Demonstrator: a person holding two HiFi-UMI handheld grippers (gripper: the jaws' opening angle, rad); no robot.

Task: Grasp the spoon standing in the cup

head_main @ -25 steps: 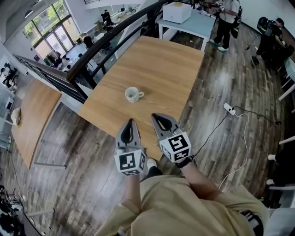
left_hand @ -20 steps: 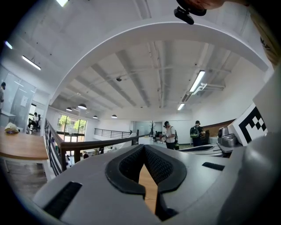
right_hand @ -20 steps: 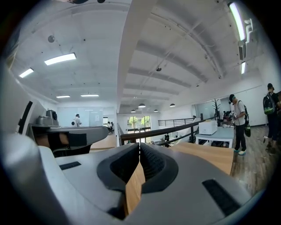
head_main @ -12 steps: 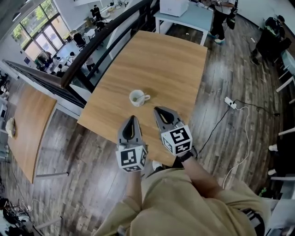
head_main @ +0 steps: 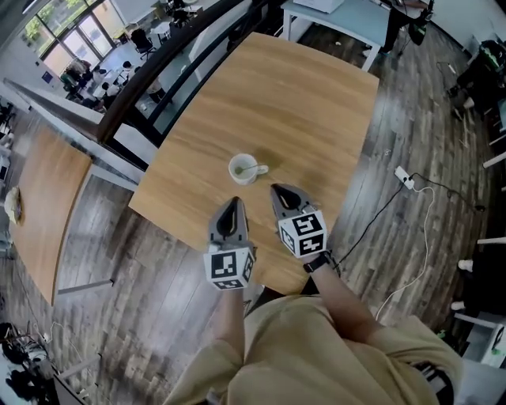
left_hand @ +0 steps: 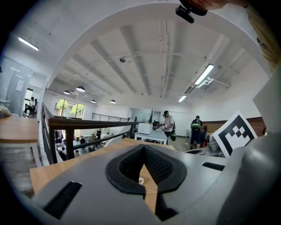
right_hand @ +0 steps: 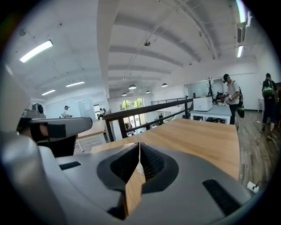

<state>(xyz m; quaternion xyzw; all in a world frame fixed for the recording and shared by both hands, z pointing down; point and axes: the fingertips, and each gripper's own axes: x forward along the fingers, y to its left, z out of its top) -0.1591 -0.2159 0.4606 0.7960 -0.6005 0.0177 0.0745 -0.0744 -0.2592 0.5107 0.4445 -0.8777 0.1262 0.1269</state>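
A white cup stands on the wooden table, near its front edge. A spoon leans in the cup toward its right rim. My left gripper is shut and empty, its tip just short of the cup on the near side. My right gripper is also shut and empty, a little to the right of the cup and apart from it. In the left gripper view, the left gripper has its jaws meeting at the tip, and the cup shows small below them. In the right gripper view, the right gripper points along the tabletop.
A dark railing runs along the table's left side, over a lower floor. Another wooden table stands at the left. A power strip with a cable lies on the floor at the right. People stand by a pale blue table far back.
Both grippers have moved forward and down over the table's near edge, closer to the cup. Their jaws stay shut.
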